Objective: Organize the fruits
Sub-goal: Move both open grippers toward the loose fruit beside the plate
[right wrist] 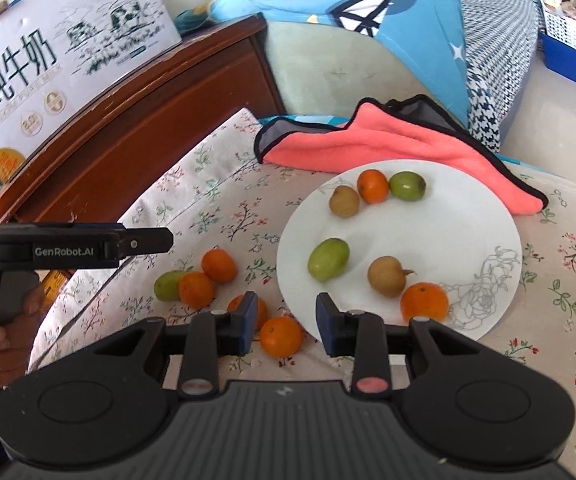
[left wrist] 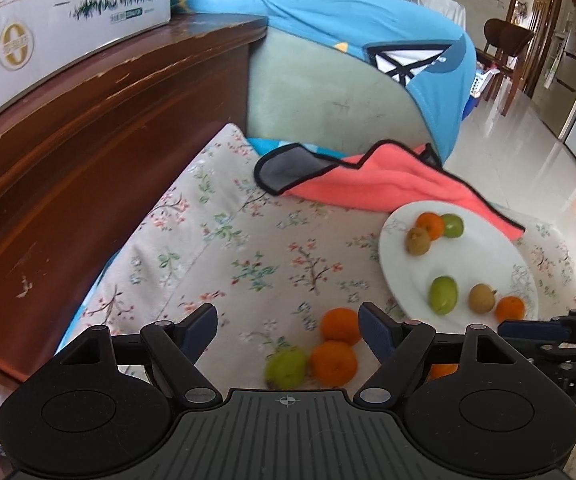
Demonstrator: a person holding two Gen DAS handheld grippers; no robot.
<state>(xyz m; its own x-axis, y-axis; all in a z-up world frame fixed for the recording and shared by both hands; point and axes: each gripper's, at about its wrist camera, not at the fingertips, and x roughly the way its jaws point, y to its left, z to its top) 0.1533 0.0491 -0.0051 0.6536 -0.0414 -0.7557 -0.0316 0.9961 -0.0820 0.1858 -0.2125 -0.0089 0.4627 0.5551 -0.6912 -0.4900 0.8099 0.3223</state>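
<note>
Hovering half-open and empty, the right hand-held gripper [right wrist: 287, 322] frames a small round orange tangerine [right wrist: 281, 336] beside the white ceramic plate [right wrist: 484, 216]; lower squarely, probably avoiding the rim.

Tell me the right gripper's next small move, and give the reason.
Probably ease the right gripper down onto the orange and close. Its jaws are open and empty, the orange lies on the floral cloth beside the white plate, which already holds six fruits.

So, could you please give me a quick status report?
Both hand-held grippers open, empty: left, right. Six fruits on plate; five loose on floral cloth. Nothing in the way.
</note>
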